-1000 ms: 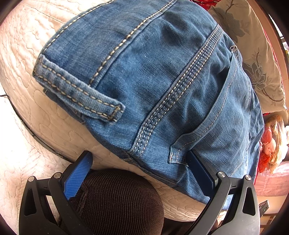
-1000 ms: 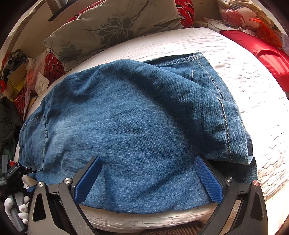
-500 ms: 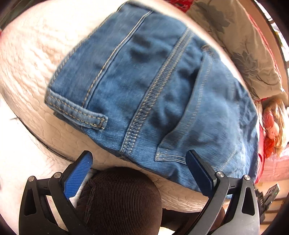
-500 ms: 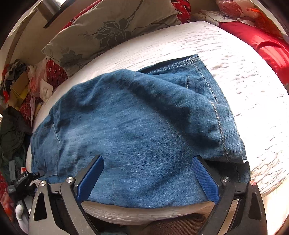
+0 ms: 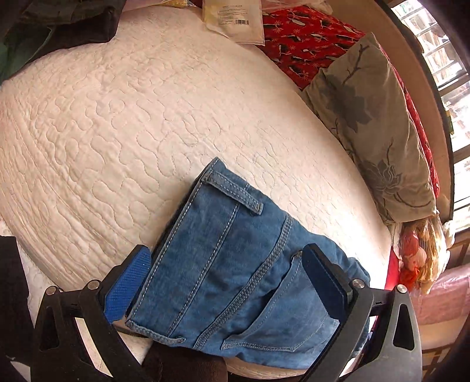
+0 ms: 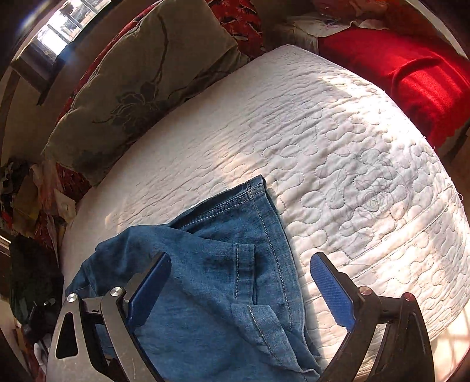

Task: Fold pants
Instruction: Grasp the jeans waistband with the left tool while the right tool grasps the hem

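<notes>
The blue jeans (image 5: 235, 282) lie folded on the white quilted bed (image 5: 147, 123), at its near edge. In the left wrist view I see the waistband end with a belt loop and a back pocket. My left gripper (image 5: 226, 276) is open and hovers over that end, one blue pad on each side. In the right wrist view the jeans (image 6: 223, 288) show the hem end, with rumpled layers. My right gripper (image 6: 241, 288) is open above the hem end. Neither gripper holds cloth.
A grey flowered pillow (image 5: 379, 123) lies along the far side of the bed, also in the right wrist view (image 6: 141, 88). A red blanket (image 6: 411, 79) lies at the far right. A white packet (image 5: 235, 20) and dark clothes (image 5: 58, 26) sit beyond the mattress.
Both grippers have pulled back and risen from the jeans, so much more bare bed shows. The jeans lie where they were, now smaller in both views.
</notes>
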A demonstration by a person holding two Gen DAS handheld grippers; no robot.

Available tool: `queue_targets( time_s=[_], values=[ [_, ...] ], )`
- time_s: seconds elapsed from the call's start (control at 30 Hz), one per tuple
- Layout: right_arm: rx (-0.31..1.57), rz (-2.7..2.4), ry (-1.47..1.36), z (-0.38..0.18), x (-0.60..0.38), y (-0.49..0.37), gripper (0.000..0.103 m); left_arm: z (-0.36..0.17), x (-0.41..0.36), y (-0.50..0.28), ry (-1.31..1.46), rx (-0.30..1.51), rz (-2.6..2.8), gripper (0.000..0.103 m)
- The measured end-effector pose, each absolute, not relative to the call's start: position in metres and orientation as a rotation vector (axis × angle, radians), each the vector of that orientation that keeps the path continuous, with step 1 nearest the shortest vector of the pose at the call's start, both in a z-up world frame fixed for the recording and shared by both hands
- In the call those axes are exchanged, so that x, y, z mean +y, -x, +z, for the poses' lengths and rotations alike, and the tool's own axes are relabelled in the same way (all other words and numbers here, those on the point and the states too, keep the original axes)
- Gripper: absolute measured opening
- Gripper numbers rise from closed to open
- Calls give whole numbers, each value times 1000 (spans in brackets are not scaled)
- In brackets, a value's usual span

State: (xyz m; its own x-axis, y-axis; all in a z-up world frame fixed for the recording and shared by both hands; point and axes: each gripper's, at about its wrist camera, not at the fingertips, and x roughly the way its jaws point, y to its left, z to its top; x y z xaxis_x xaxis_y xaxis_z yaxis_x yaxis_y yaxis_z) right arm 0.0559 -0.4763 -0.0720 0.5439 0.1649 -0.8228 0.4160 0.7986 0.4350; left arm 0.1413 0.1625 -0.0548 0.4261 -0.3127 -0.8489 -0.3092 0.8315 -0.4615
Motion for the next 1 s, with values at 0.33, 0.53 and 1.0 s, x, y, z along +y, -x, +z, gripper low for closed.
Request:
queue_targets(
  time_s=[0.33, 0.53, 1.0],
  values=[
    [1091, -132, -670, -100, -471, -76, 89, -71, 167, -197, 682, 1307, -90, 103],
    [1087, -124, -748, -105, -480, -76, 89, -91, 177, -204, 728, 1360, -90, 103],
    [1063, -164, -522, -83, -448, -100, 16, -86, 159, -200, 688, 1324, -154, 44]
  ],
)
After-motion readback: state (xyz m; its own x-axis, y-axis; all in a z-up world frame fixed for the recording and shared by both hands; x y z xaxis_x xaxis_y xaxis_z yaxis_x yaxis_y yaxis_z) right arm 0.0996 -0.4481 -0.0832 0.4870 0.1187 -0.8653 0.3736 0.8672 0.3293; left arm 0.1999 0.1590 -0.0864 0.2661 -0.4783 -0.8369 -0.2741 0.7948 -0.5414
